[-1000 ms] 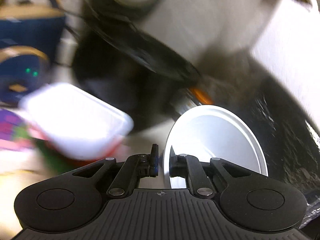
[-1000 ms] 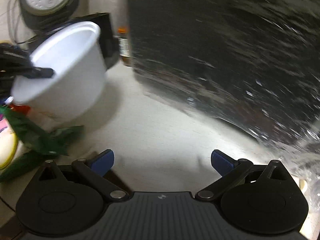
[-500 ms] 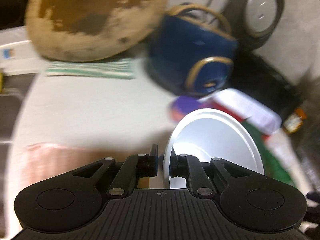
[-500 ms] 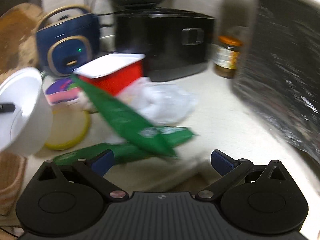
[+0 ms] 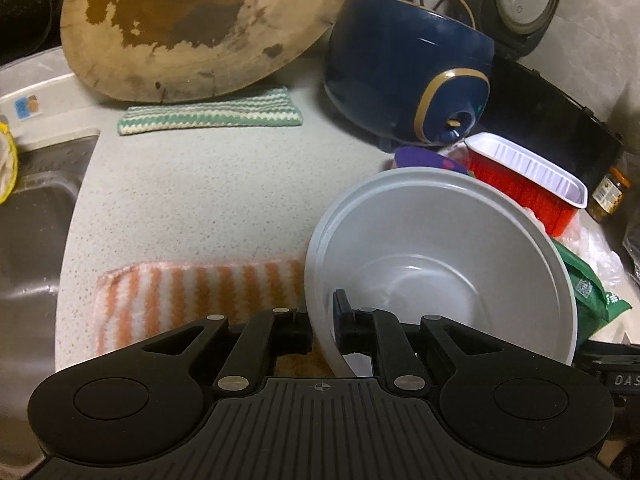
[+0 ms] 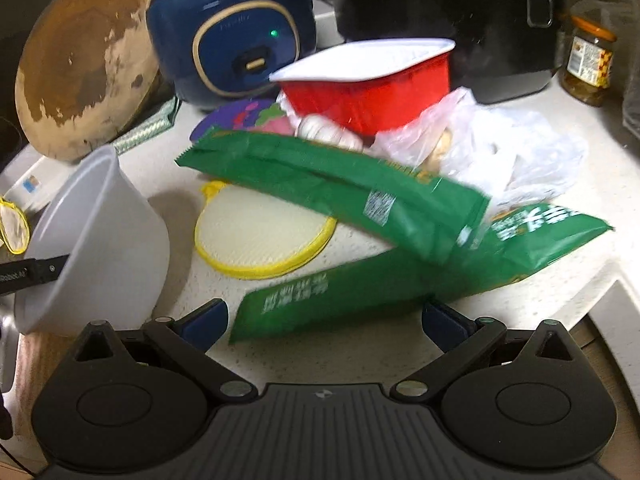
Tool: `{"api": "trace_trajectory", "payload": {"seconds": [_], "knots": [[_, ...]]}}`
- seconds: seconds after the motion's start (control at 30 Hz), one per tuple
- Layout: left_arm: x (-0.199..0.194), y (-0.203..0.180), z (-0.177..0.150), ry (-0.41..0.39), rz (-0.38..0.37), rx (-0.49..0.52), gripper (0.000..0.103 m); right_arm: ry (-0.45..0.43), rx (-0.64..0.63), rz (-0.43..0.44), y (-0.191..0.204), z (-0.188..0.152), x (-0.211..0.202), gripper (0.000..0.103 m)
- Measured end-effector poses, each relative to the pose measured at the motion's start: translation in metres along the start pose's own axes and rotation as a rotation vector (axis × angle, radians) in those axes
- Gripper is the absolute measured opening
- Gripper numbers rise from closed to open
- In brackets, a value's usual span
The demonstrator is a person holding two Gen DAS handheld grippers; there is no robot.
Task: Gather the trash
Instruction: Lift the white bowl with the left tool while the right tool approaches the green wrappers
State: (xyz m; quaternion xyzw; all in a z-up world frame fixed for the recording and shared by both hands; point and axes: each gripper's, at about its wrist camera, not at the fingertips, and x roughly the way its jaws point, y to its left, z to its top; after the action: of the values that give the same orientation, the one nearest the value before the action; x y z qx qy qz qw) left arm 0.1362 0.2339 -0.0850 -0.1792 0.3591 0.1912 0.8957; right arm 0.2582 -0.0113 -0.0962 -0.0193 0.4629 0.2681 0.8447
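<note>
My left gripper is shut on the rim of a white plastic bowl and holds it tilted above the counter; the bowl also shows at the left of the right wrist view. My right gripper is open and empty, just in front of two green snack bags that lie crossed on the counter. Behind them are a red tray with a white rim, a crumpled clear plastic bag and a yellow-rimmed round lid.
A blue rice cooker, a black appliance and a jar stand at the back. A round wooden board leans at the back left. Striped cloths lie on the counter. The sink is at left.
Both grippers have swung left, away from the black bag, toward the cluttered counter. The left still holds the white bowl. The right stays open and now faces the green bags.
</note>
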Motion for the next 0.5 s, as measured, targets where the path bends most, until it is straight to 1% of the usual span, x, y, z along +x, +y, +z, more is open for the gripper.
{"api": "trace_trajectory", "payload": {"seconds": [0.03,0.2,0.33,0.4,0.5], "knots": [[0.000,-0.001,0.000,-0.002,-0.002,0.005,0.012,-0.011,-0.004,-0.008,0.002,0.000,0.000,0.103],[0.003,-0.002,0.001,0.003,-0.034,0.004,0.012,0.001,-0.047,-0.033,0.007,0.001,0.005,0.103],[0.006,-0.001,0.002,0.007,-0.038,-0.003,0.012,0.019,-0.132,-0.073,0.015,0.001,0.010,0.103],[0.007,-0.002,0.002,0.010,-0.039,-0.007,0.012,0.032,-0.173,-0.116,0.019,0.000,0.013,0.103],[0.009,-0.001,0.002,0.013,-0.045,-0.015,0.012,0.018,-0.112,-0.155,0.011,0.002,0.013,0.103]]}}
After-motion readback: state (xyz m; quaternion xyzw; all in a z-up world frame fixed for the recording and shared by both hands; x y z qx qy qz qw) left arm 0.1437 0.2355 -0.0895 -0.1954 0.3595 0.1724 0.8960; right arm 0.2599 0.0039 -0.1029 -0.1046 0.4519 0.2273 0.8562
